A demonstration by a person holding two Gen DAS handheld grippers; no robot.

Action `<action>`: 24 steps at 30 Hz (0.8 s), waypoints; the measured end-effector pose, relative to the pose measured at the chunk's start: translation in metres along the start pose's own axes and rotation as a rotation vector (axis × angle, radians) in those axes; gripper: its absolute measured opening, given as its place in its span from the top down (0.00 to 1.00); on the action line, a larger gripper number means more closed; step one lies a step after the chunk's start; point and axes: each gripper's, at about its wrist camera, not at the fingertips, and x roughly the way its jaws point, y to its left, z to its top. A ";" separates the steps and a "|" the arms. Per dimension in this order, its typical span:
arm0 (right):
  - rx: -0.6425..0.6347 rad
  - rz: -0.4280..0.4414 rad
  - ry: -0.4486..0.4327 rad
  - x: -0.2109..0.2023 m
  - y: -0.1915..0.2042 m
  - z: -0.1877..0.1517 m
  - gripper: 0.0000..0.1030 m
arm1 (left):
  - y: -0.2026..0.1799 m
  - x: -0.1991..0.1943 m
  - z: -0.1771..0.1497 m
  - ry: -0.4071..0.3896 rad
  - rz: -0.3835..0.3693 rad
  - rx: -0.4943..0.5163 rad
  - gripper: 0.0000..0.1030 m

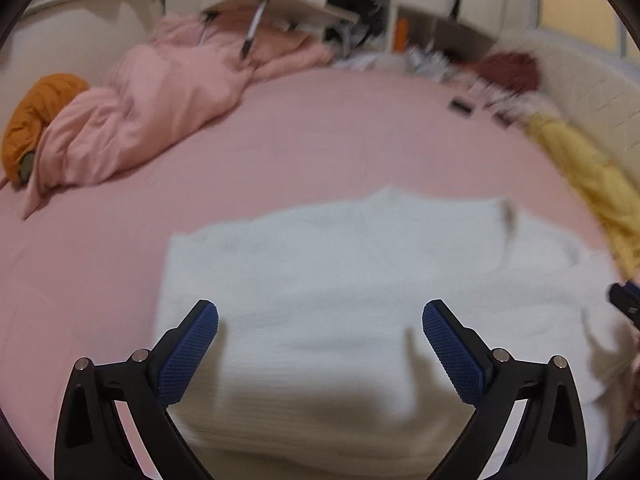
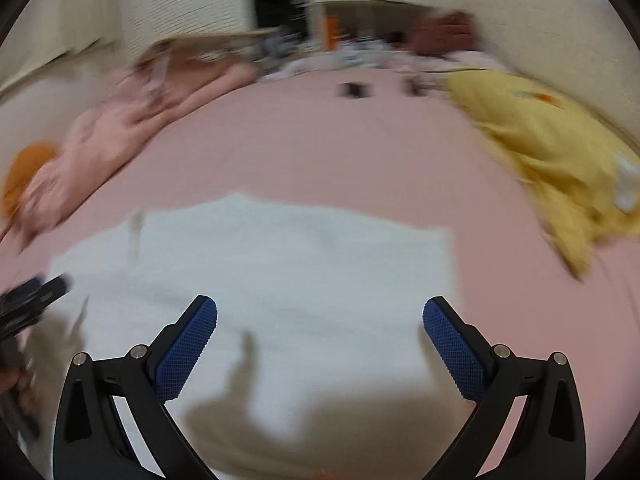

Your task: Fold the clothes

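The left tongs (image 1: 320, 334) hang wide apart with nothing between them, over a white garment (image 1: 320, 280) spread flat on the pink bed (image 1: 320, 140). In this left wrist view a pink blanket (image 1: 160, 100) lies bunched at the far left of the bed, with an orange bundle (image 1: 36, 120) just beside it. A yellow cloth (image 1: 592, 180) runs along the right edge, and the tip of the other tongs shows at the right border.

From the right wrist view (badly blurred), the right tongs (image 2: 320, 334) also stand wide apart and empty above the garment (image 2: 280, 272), whose far edge lies well short of the clutter at the head of the bed (image 2: 320, 140). The yellow cloth (image 2: 552, 152) lies at right, apart from the garment; the blanket (image 2: 120, 128) at left.
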 end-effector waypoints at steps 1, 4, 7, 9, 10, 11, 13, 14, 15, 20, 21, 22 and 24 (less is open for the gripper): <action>-0.029 -0.009 0.035 0.011 0.004 -0.005 0.00 | 0.006 0.010 -0.006 0.033 -0.001 0.002 0.01; -0.025 -0.055 0.088 0.038 -0.011 -0.026 0.00 | 0.010 0.013 -0.010 0.024 -0.035 0.008 0.00; -0.024 -0.095 0.088 0.036 -0.013 -0.025 0.00 | 0.007 0.007 -0.009 0.029 0.002 0.038 0.01; -0.015 -0.159 0.093 0.018 -0.008 -0.025 0.00 | 0.012 -0.019 -0.008 -0.003 0.072 0.018 0.01; -0.017 -0.171 0.088 0.004 -0.003 -0.025 0.00 | 0.015 -0.036 -0.010 -0.022 0.078 0.005 0.01; -0.027 -0.164 0.072 -0.015 0.004 -0.027 0.00 | 0.017 -0.055 -0.014 -0.025 0.076 -0.002 0.01; -0.052 -0.149 0.036 -0.060 0.020 -0.034 0.00 | 0.017 -0.094 -0.031 -0.008 0.075 0.000 0.01; -0.075 -0.145 0.028 -0.089 0.032 -0.046 0.00 | 0.016 -0.113 -0.040 -0.003 0.067 0.003 0.01; -0.096 -0.137 0.027 -0.109 0.042 -0.055 0.00 | 0.015 -0.135 -0.053 0.001 0.060 0.004 0.01; -0.078 -0.114 0.083 -0.194 0.066 -0.111 0.00 | 0.008 -0.227 -0.126 0.099 -0.048 -0.047 0.01; -0.062 -0.120 0.107 -0.205 0.069 -0.120 0.00 | 0.004 -0.241 -0.139 0.121 -0.048 -0.035 0.01; -0.040 -0.130 0.129 -0.217 0.069 -0.129 0.00 | 0.001 -0.256 -0.150 0.130 -0.034 -0.024 0.01; 0.023 -0.134 0.155 -0.246 0.067 -0.145 0.00 | -0.003 -0.291 -0.169 0.114 0.001 -0.012 0.01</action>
